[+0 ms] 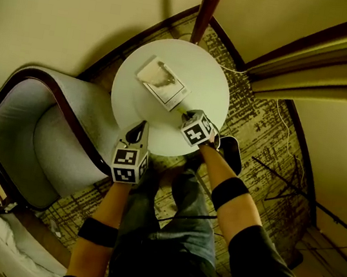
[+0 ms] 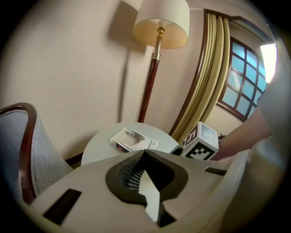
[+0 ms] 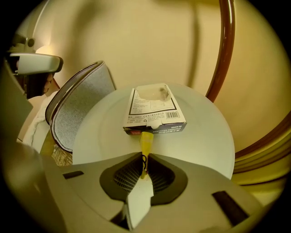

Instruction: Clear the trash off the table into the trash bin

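Our right gripper (image 3: 144, 157) pinches a yellow strip (image 3: 146, 140) in its fingers; just beyond them a torn box (image 3: 153, 111) lies on the round desk (image 3: 207, 139). Our left gripper (image 2: 144, 154) has its fingers together, empty, with an armchair (image 1: 46, 137) to their left.

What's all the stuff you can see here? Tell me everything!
table: one, white, round, in the middle
box: one, white, opened, on the table
yellow strip: one, between the right tool's jaws
armchair: one, grey, dark wood rim, left of the table
floor lamp: one, cream shade, behind the table
curtains: golden, right of the lamp
window: one, dark-framed, beside the curtains
carpet: one, patterned, under the table
left tool: one, pale, shut, empty, near table edge
right tool: one, pale, shut on the yellow strip
arms: two, black bands, holding the tools
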`<state>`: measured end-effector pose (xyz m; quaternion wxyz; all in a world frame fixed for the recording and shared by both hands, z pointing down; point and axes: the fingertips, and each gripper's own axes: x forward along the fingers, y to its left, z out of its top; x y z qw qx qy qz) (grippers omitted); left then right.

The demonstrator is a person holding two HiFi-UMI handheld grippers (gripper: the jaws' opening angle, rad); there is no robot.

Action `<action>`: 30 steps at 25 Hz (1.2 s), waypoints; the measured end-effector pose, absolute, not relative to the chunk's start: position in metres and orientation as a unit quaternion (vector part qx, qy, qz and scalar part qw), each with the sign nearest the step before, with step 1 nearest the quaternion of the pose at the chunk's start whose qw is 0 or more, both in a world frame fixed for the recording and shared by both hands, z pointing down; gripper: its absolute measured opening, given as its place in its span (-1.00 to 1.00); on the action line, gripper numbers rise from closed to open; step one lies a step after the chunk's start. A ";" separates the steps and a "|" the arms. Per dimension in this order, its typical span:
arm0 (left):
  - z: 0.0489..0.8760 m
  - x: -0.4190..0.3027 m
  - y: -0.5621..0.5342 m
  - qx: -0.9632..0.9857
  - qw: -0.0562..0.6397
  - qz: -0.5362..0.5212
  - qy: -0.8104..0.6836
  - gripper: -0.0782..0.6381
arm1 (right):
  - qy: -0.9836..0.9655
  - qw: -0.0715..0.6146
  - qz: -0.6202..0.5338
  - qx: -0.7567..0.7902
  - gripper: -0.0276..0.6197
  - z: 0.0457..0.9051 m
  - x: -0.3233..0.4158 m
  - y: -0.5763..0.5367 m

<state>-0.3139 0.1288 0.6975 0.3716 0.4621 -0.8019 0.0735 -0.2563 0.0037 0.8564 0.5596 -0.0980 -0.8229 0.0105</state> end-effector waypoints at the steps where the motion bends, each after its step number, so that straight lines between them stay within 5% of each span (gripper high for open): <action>1: 0.695 -0.315 0.128 0.462 0.370 0.072 -0.803 -0.78 | -0.826 0.556 0.010 -0.097 -0.75 0.850 -0.257 0.002; 30: 0.535 -0.259 0.151 0.514 0.312 0.076 -0.796 -0.78 | -0.944 0.327 0.038 -0.010 -0.75 0.542 -0.204 0.030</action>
